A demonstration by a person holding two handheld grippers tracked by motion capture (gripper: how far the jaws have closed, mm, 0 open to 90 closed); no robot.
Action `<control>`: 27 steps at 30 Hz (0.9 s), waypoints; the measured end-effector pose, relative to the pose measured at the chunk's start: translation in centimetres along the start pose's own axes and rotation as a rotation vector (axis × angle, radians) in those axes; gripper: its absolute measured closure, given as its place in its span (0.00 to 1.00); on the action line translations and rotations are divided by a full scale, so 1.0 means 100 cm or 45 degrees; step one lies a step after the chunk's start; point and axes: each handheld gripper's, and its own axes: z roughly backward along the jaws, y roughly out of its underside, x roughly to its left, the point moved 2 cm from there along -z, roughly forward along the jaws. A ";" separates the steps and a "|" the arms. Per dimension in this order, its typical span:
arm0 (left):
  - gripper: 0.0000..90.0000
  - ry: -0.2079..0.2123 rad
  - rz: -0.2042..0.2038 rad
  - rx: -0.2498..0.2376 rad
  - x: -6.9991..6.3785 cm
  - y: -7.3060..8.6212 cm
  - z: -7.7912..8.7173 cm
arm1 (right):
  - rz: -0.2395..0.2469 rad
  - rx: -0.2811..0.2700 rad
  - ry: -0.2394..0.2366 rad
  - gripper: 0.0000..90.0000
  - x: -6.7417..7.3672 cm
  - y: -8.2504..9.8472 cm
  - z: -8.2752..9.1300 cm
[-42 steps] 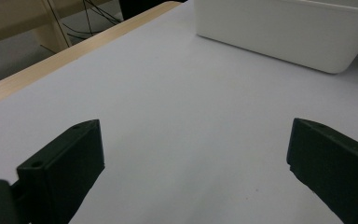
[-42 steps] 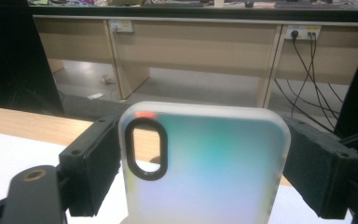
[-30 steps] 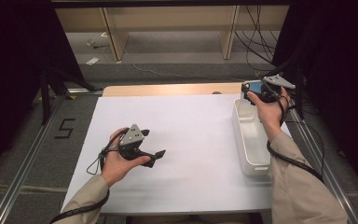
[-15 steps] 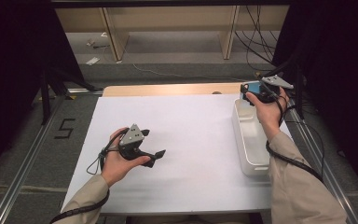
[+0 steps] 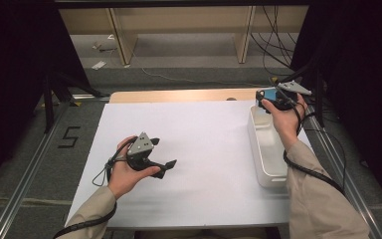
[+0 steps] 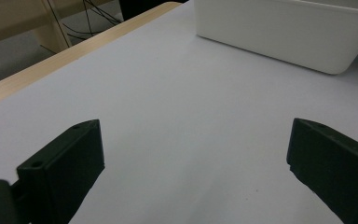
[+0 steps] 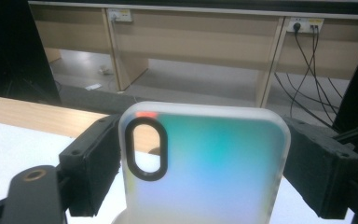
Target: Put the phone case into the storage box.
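Nothing has moved: our right gripper (image 7: 205,163) still clamps the phone case (image 7: 205,163) above the white bin (image 5: 266,149), left gripper (image 6: 196,177) jaws wide and empty.

- Tan long sleeves (image 5: 318,204) on both arms.
- Left gripper (image 5: 165,167): black body, grey three-cornered plate, black cable.
- Right gripper (image 7: 200,158): black blocky jaws with screw holes.

A phone case (image 7: 205,163), translucent frosted with a blue-green tint, a black oval camera cutout near one corner and a small red mark above it, stands upright between the right gripper's (image 7: 205,168) pads, above the far end of the white bin (image 5: 263,149) at the table's right edge.
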 end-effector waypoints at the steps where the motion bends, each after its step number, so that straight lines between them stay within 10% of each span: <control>1: 0.04 0.001 -0.002 0.002 0.000 0.000 0.000 | 0.002 0.002 0.000 0.20 0.000 0.000 0.000; 27: 0.04 0.001 -0.002 0.002 0.000 0.000 0.000 | 0.010 0.038 0.000 0.20 0.001 0.006 -0.004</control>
